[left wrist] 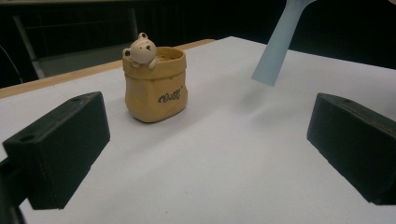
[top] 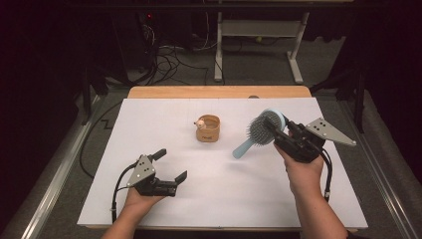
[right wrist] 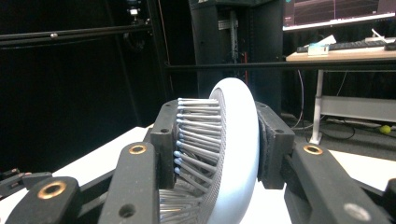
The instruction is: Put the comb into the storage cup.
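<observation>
In the high view, a light blue hairbrush (top: 262, 130) is held above the white table (top: 149, 119) by its head in the clamped right gripper (top: 276, 134); the left gripper (top: 170, 164) is seen released, nothing between its jaws. In the left gripper view, cursive writing, not legible, is seen on a tan bag-shaped pot (left wrist: 155, 88) with a bear figure (left wrist: 140, 50) at its rim; its contents are hidden. In the right gripper view, the hairbrush head (right wrist: 223, 154) is pinched between both pads.

Bear pot (top: 208, 128) mid-table; bare sheet (top: 149, 124) around

On table: 1 light-blue hairbrush (top: 260, 130), 1 tan bear pot (top: 208, 128). In hands: 2 grippers, left (top: 170, 166) and right (top: 271, 130).
</observation>
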Motion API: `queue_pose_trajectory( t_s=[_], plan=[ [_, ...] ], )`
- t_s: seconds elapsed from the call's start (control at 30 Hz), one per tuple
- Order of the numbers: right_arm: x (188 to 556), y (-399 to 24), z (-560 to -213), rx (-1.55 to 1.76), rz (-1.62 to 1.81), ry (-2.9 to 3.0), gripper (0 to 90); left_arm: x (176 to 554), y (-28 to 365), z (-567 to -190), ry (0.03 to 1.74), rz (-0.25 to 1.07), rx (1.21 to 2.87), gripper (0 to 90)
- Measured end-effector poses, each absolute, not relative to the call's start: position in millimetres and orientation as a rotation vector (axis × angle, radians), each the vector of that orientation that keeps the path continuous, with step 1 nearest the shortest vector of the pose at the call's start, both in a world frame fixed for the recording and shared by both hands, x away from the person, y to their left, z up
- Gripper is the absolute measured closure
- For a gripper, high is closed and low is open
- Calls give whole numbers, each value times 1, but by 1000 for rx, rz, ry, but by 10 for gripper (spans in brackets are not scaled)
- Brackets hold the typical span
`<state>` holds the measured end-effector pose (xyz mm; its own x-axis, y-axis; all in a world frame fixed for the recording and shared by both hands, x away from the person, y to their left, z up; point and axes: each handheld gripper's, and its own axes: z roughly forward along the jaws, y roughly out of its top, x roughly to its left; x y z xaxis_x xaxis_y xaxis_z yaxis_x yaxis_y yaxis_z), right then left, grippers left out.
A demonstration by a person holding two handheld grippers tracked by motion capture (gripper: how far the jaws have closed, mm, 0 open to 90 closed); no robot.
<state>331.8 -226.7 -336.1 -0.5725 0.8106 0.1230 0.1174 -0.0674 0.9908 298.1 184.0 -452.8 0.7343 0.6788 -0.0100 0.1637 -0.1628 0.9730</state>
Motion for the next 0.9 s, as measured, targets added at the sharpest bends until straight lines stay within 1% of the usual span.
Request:
queue_pose_trajectory(
  t_s=[0.9],
  plan=[
    [351,-199,-311,942,1742,1630,594,297,184,-453,662,528,1716,0]
  ],
)
